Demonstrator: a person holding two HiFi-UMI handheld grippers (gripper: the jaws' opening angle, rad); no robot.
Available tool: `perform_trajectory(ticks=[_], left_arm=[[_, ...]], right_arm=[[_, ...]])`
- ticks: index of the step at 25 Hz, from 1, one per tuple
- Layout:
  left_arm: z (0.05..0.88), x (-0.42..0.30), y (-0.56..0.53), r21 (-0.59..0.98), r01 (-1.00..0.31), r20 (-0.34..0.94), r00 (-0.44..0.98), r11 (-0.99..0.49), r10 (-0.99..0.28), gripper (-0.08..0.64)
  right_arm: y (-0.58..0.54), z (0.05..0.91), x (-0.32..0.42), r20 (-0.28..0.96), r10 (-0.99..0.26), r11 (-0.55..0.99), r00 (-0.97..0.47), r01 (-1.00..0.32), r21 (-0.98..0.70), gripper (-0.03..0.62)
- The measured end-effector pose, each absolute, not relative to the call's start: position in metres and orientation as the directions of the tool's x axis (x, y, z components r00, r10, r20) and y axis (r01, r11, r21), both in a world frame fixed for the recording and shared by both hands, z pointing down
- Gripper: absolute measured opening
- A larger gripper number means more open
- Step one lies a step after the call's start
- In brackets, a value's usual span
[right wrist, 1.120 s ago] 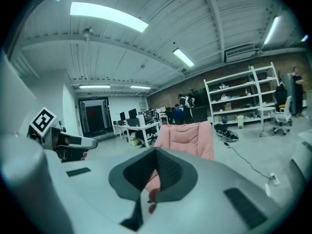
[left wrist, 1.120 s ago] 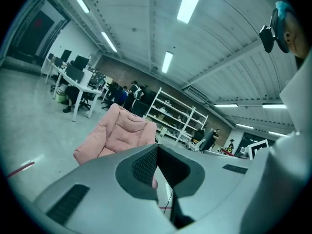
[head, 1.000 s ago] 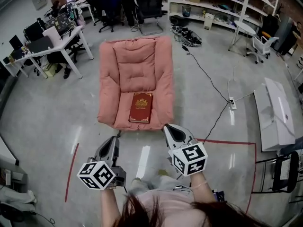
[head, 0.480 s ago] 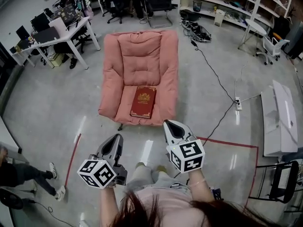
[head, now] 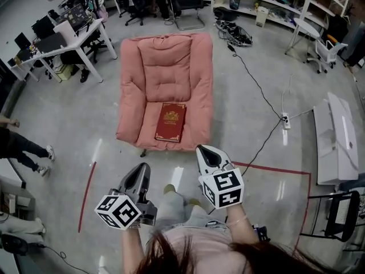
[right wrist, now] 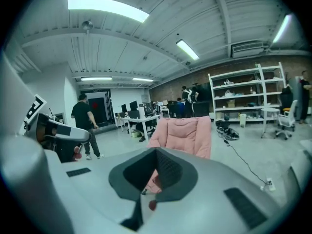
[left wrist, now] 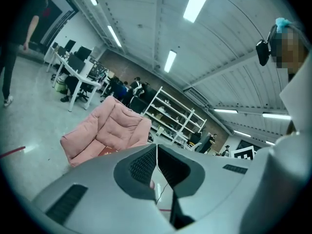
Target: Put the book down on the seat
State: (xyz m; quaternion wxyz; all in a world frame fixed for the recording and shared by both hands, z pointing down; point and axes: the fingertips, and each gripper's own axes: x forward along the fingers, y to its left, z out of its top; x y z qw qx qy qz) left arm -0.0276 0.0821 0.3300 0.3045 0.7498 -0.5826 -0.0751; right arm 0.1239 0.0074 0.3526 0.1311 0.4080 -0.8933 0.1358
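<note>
The red book (head: 170, 122) with a gold emblem lies flat on the seat of the pink armchair (head: 165, 67), clear of both grippers. My left gripper (head: 142, 168) is low in the head view, short of the chair's front edge, with its jaws shut and nothing between them. My right gripper (head: 203, 150) is beside it to the right, also shut and empty. In the left gripper view the shut left gripper (left wrist: 157, 149) points toward the armchair (left wrist: 114, 126), and a sliver of the book (left wrist: 106, 150) shows. Past the shut right gripper (right wrist: 155, 152) stands the armchair (right wrist: 187, 133).
A black cable (head: 251, 90) runs across the floor to a power strip (head: 285, 121) right of the chair. Red tape lines (head: 274, 170) mark the floor near me. White desks (head: 63, 41) stand at the back left, shelves (head: 268, 4) behind. A person (head: 20, 144) walks at the left edge.
A person has come in at the lower left and walked up along the left edge. The book stays on the seat. Both grippers remain shut and have hardly shifted.
</note>
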Motion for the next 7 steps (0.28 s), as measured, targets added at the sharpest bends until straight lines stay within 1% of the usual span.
perform_trajectory(ticks=[4, 7], left_arm=[[0.335, -0.032, 0.069, 0.521, -0.837, 0.248, 0.338, -0.169, -0.908, -0.002], [0.338, -0.039, 0.057, 0.545, -0.822, 0.264, 0.359, -0.169, -0.895, -0.002]], right_arm=[[-0.006, 0.356, 0.122, 0.35, -0.707, 0.615, -0.615, -0.778, -0.124, 0.015], [-0.019, 0.355, 0.116, 0.337, -0.716, 0.607, -0.611, -0.784, -0.131, 0.015]])
